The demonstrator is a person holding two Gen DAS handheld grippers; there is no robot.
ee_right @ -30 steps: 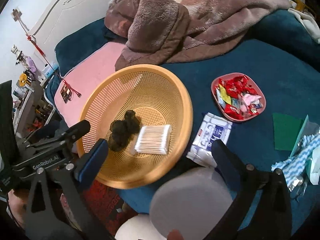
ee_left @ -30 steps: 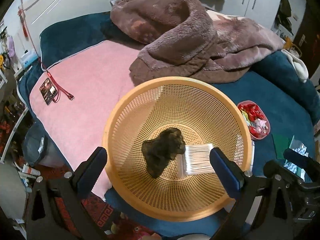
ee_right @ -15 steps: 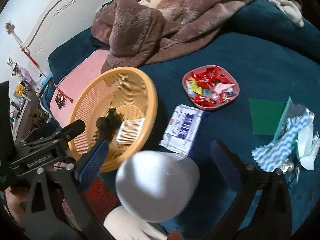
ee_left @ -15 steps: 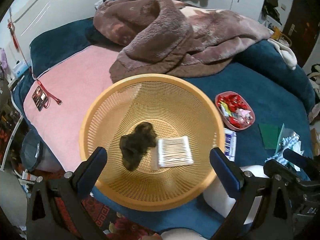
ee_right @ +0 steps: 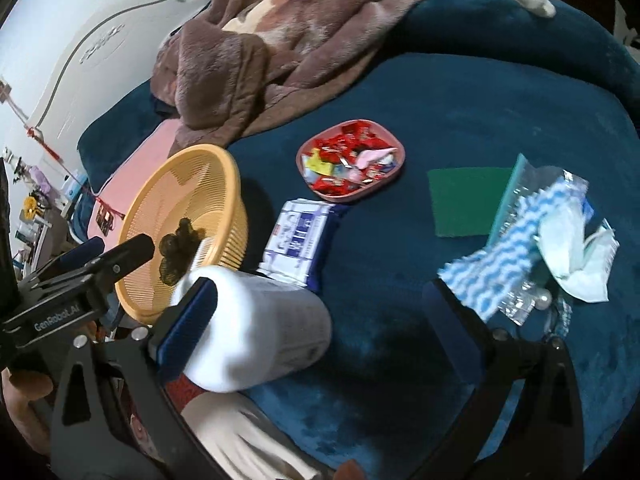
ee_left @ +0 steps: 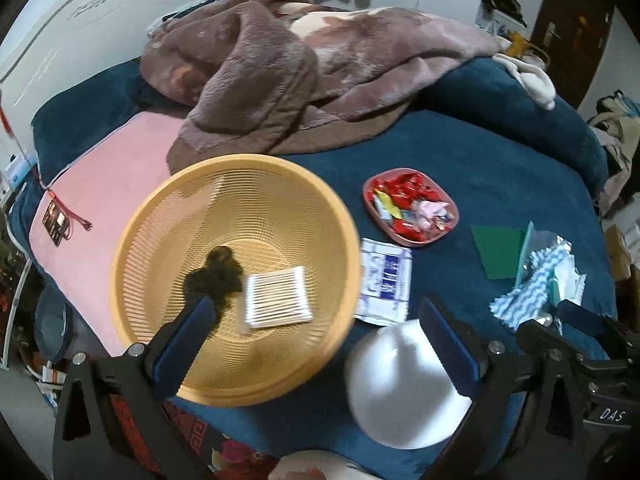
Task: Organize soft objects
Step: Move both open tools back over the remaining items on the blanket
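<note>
Orange mesh basket point(ee_left: 132, 248) on bed holds dark crumpled cloth point(ee_left: 214, 276) touching cotton swab pack point(ee_left: 278, 298). White roll point(ee_left: 400, 388) (blurred) just beside basket rim.

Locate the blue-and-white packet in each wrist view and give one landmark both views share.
Left wrist: the blue-and-white packet lies right of centre, just right of the orange basket.
Right wrist: the packet lies near centre, right of the basket.
Shared landmark: the red candy dish, just beyond the packet.

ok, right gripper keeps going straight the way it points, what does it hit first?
Probably bare blue bedspread. The right gripper has open jaws framing it; the white jar sits by the left finger, and the blue-and-white cloth lies off to the right. Depth is unclear.
</note>
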